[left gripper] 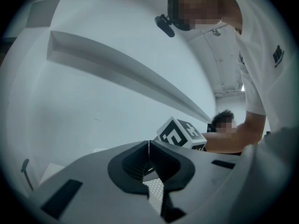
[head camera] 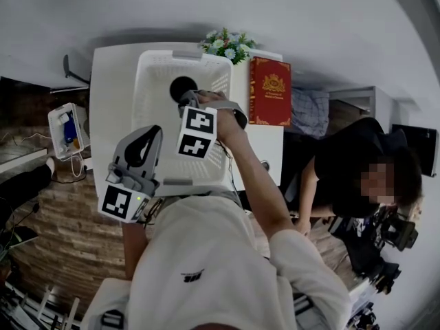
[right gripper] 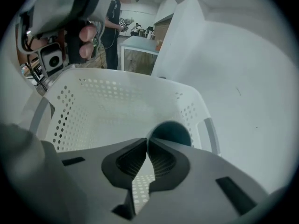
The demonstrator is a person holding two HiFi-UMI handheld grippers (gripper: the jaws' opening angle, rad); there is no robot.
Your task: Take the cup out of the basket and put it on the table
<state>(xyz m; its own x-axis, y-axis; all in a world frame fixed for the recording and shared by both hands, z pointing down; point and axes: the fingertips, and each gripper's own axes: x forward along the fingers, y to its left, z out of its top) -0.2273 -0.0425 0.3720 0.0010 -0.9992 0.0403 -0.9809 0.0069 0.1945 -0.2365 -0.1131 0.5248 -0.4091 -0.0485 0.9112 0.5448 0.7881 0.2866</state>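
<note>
Cup (right gripper: 172, 130) is pinched by right gripper (right gripper: 147, 141), mid-frame in basket (right gripper: 93, 101); left gripper (left gripper: 148, 143) is closed, empty; the basket's wall must be cleared next.

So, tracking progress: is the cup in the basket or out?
In: the head view shows the dark cup inside the walls of the white basket.

The basket (head camera: 150, 88) stood open overhead with only its perforated walls hemming the way, bare surface (head camera: 110, 95) ran free along its left, while flowers (head camera: 227, 45) and a red book (head camera: 269, 91) crowded the far and right sides.
</note>
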